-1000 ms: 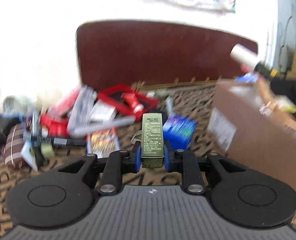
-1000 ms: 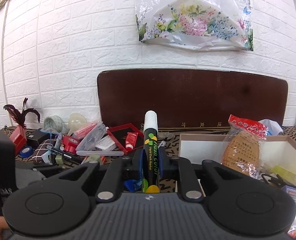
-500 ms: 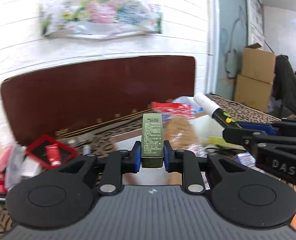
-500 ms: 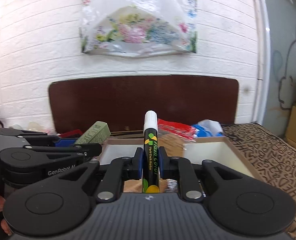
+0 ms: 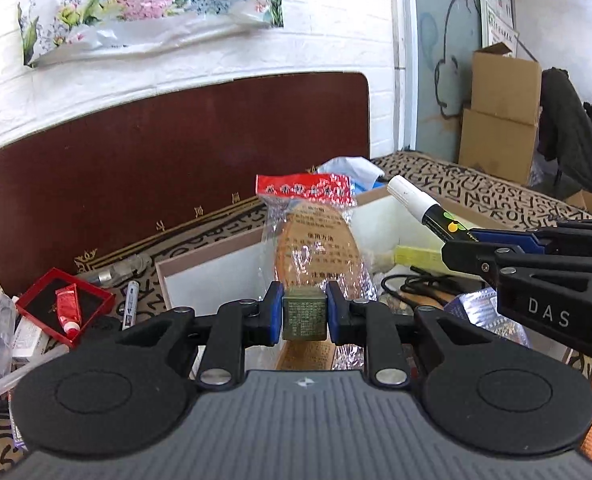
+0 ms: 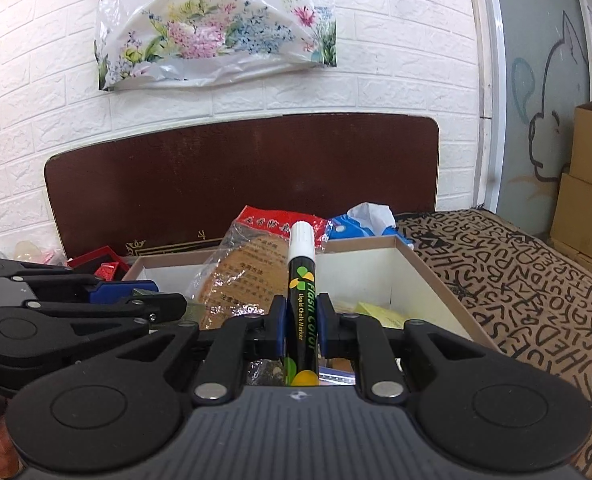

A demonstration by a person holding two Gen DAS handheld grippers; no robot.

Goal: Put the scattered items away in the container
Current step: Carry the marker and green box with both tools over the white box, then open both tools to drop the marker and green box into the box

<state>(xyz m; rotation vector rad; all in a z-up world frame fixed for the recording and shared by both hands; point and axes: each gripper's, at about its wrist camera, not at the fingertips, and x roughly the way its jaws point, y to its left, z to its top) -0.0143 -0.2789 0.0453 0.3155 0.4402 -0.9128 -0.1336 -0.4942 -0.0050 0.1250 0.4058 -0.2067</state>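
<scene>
My left gripper [image 5: 304, 314] is shut on a small olive-green box [image 5: 304, 314], seen end-on, above the near left part of the white-lined cardboard box [image 5: 203, 276]. My right gripper [image 6: 302, 316] is shut on a black chalk marker [image 6: 302, 292] with a white cap, pointing up and forward over the same cardboard box [image 6: 424, 280]. In the left wrist view the right gripper [image 5: 476, 240] and its marker [image 5: 416, 202] come in from the right. In the right wrist view the left gripper [image 6: 151, 300] sits at the left.
Inside the box stand a clear bag with a red header [image 5: 316, 236], yellow packets [image 6: 380, 314] and cables [image 5: 416, 284]. Left of it lie a red tray with a tube [image 5: 65, 306], a pen [image 5: 129, 304] and other clutter. A brown board [image 6: 235, 172] leans on the wall behind.
Both grippers have swung right from the clutter pile to over the cardboard box, each still gripping its item. The green box has tipped forward, showing its end.
</scene>
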